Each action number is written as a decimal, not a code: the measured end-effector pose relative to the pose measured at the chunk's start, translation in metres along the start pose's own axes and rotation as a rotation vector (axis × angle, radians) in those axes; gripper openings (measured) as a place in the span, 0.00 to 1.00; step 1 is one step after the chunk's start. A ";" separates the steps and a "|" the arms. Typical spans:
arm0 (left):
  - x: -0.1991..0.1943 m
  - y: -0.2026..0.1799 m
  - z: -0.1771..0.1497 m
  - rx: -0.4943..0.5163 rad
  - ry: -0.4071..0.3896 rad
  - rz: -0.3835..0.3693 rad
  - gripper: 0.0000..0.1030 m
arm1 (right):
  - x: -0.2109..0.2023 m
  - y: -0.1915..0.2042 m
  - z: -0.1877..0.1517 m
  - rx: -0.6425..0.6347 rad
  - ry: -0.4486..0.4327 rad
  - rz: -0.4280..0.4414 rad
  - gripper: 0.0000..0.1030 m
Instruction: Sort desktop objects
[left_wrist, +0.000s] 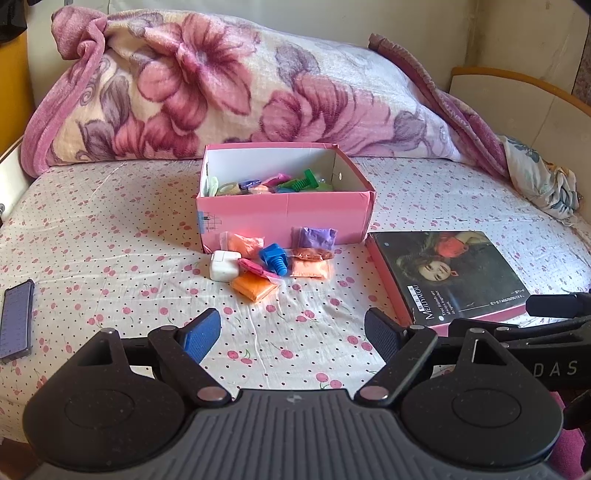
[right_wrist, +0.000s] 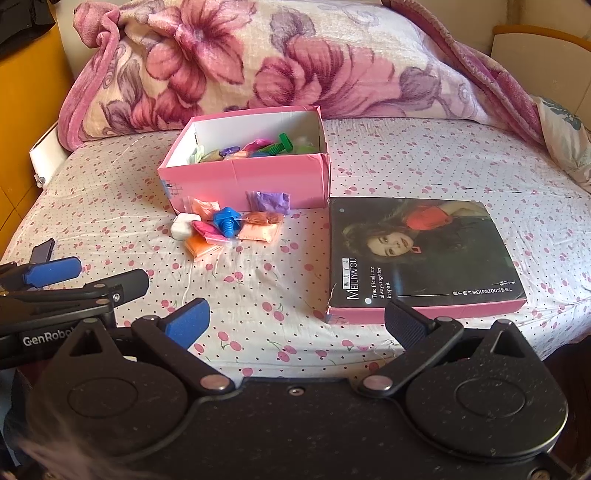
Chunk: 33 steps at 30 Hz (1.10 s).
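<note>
An open pink box (left_wrist: 284, 216) (right_wrist: 243, 177) stands mid-bed and holds several small coloured items, among them a green toy bolt (left_wrist: 306, 181) (right_wrist: 281, 143). In front of it lies a small pile: a white charger cube (left_wrist: 223, 266) (right_wrist: 181, 226), a blue toy bolt (left_wrist: 275, 258) (right_wrist: 226, 220), an orange clay bag (left_wrist: 255, 288) (right_wrist: 201, 245), a purple bag (left_wrist: 314, 236) (right_wrist: 269, 201) and other pink and orange bags. My left gripper (left_wrist: 293, 332) is open and empty, near the bed's front edge, well short of the pile. My right gripper (right_wrist: 295, 321) is open and empty beside it.
The box lid (left_wrist: 450, 275) (right_wrist: 421, 254) with a woman's picture lies flat to the right of the box. A phone (left_wrist: 16, 323) lies at the left. A rolled floral blanket (left_wrist: 221, 85) (right_wrist: 277, 62) fills the back of the bed.
</note>
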<state>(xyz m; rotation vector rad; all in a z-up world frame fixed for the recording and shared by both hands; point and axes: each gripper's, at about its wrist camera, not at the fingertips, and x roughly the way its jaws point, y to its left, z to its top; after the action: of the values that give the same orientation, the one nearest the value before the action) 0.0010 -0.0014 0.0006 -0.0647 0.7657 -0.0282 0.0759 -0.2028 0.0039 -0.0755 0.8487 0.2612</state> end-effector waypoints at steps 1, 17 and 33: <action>0.000 0.000 0.000 0.001 0.000 0.001 0.82 | 0.000 0.000 0.000 0.000 0.000 0.000 0.99; 0.001 -0.003 0.000 0.011 0.007 0.010 0.82 | 0.002 0.000 0.000 0.007 0.013 0.006 0.99; 0.001 -0.003 0.002 0.009 0.005 0.007 0.82 | 0.002 0.000 0.000 0.007 0.016 0.003 0.99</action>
<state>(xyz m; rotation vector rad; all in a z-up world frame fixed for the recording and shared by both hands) 0.0025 -0.0042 0.0016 -0.0530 0.7702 -0.0252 0.0775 -0.2028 0.0024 -0.0693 0.8660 0.2610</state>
